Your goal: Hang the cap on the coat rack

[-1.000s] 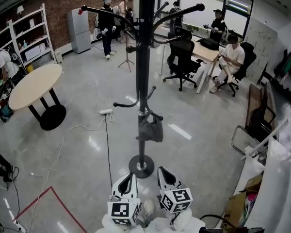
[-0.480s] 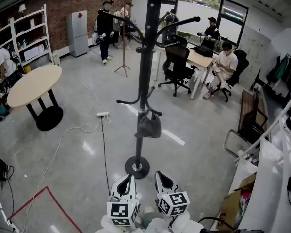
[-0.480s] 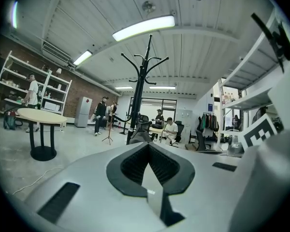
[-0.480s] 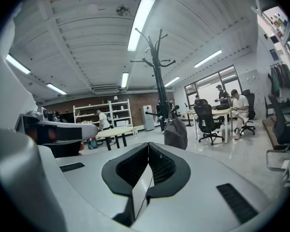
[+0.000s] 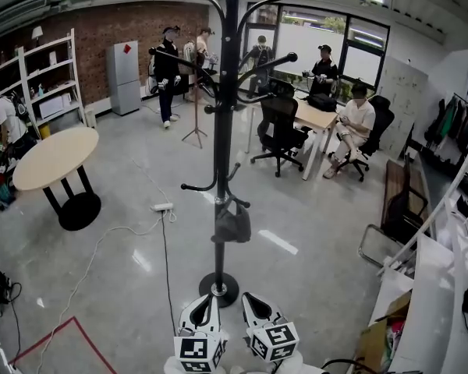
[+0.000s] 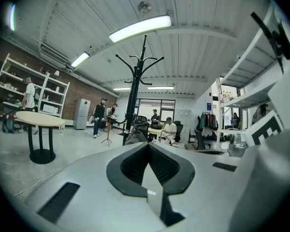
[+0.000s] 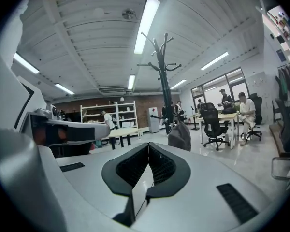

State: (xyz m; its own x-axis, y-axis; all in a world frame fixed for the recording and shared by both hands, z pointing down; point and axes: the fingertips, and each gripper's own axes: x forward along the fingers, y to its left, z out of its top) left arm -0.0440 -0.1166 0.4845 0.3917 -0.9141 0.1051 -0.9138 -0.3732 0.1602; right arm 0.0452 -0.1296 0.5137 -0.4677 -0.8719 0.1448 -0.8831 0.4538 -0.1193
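Around: black metal coat rack [image 5: 222, 154], slender curved hooks; soft grey cap [image 5: 232, 224] on low hook; round table [image 5: 51, 156]; glossy floor [image 5: 125, 287] | left gripper [image 5: 207, 302], right gripper [image 5: 249, 301]: jaws pressed together, empty

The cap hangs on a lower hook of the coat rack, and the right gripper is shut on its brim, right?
No: the cap does hang on a lower hook of the coat rack, but the right gripper is shut on nothing, as the right gripper view shows.
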